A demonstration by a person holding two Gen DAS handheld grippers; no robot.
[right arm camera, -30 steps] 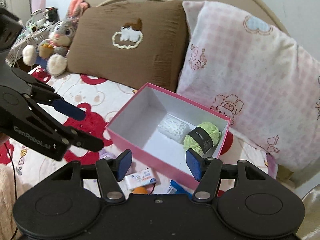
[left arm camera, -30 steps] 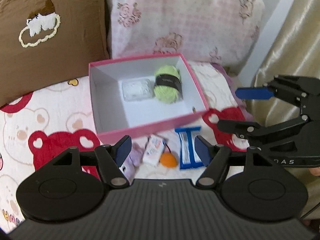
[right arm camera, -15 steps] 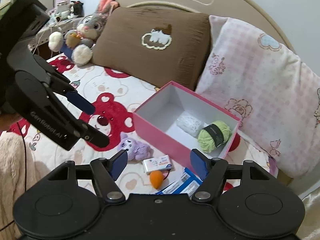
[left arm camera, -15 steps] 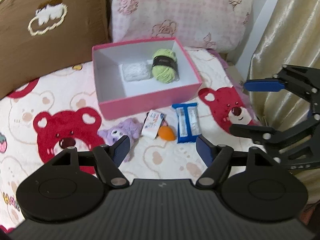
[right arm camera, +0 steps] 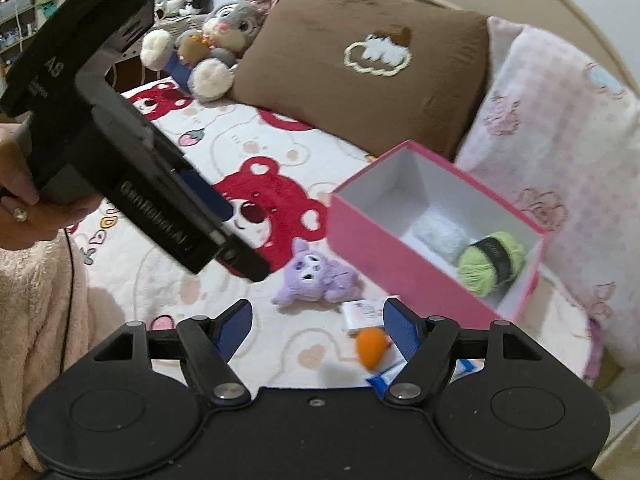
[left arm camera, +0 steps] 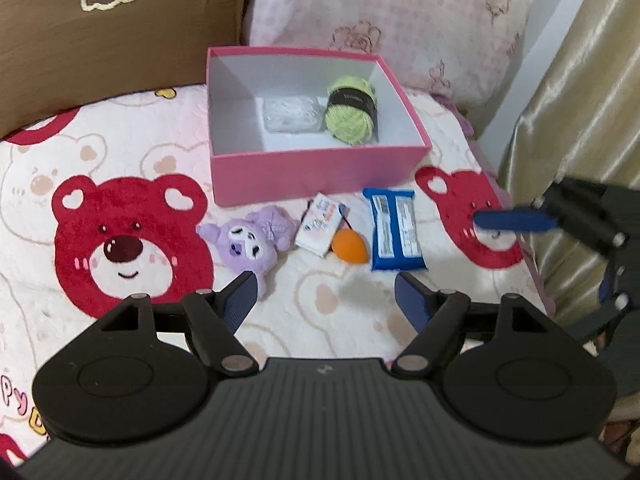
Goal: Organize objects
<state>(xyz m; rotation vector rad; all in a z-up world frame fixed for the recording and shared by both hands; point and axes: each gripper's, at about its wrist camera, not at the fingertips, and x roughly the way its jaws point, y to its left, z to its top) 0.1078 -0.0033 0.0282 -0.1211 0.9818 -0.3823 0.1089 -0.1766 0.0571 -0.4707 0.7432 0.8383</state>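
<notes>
A pink box (left arm camera: 320,174) (right arm camera: 384,248) sits on the bed and holds a green yarn ball (left arm camera: 351,115) (right arm camera: 490,262) and a white bundle (left arm camera: 291,114) (right arm camera: 438,234). In front of it lie a purple plush (left arm camera: 250,245) (right arm camera: 314,276), a small white packet (left arm camera: 322,226) (right arm camera: 366,314), an orange egg-shaped sponge (left arm camera: 351,253) (right arm camera: 371,346) and a blue wrapper (left arm camera: 395,233) (right arm camera: 382,378). My left gripper (left arm camera: 325,300) hovers above these items, jaws opening, nothing between them. My right gripper (right arm camera: 316,326) hangs near the sponge, jaws opening and empty.
A brown pillow (right arm camera: 360,80) and a pink checked pillow (left arm camera: 384,20) lean on the headboard behind the box. A grey rabbit plush (right arm camera: 216,40) lies at the far left. A gold curtain (left arm camera: 580,120) hangs at the right. A hand (right arm camera: 36,216) holds the left gripper.
Both grippers have pulled back from the box and sunk lower, so the loose items in front of it have come into full view. Both pairs of jaws have widened.
</notes>
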